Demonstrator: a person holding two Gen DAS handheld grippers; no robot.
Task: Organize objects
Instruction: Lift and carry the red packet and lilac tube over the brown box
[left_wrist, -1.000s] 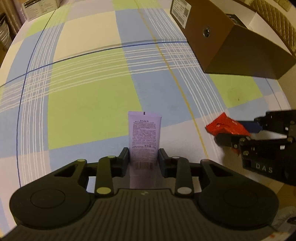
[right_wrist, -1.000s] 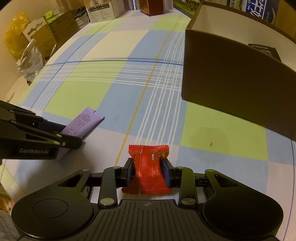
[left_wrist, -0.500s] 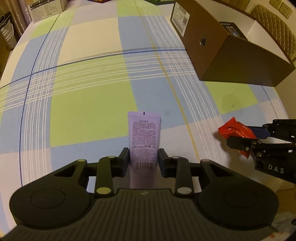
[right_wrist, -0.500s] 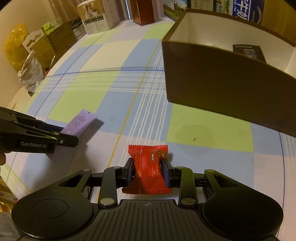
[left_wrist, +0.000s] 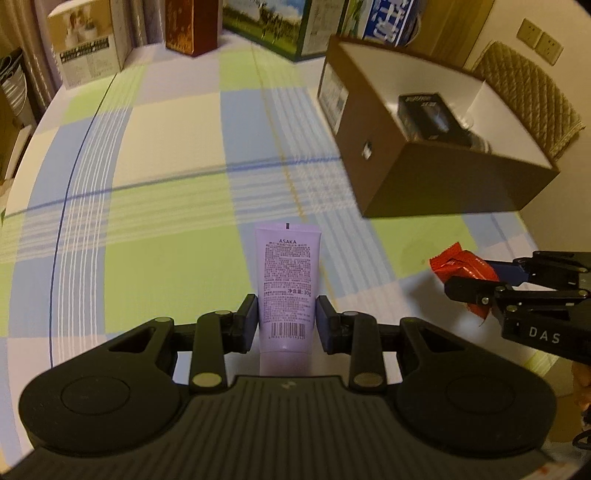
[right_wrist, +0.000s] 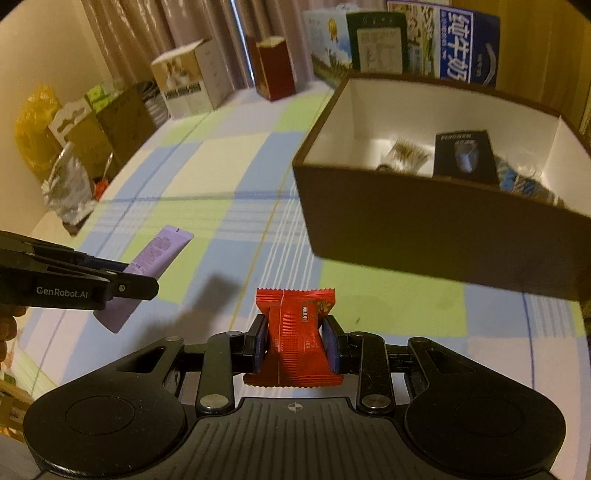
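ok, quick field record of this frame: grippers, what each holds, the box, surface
left gripper: shut on purple tube, printed back label and barcode facing the camera
right gripper: shut on red snack packet, held clear of the cloth
brown box: open top, white inside, ahead and right of both grippers
box contents: black carton, a clear wrapped item, more at the right edge, too blurred to name
surface: checked tablecloth, blue, green and cream
far edge: cartons and boxes in a row
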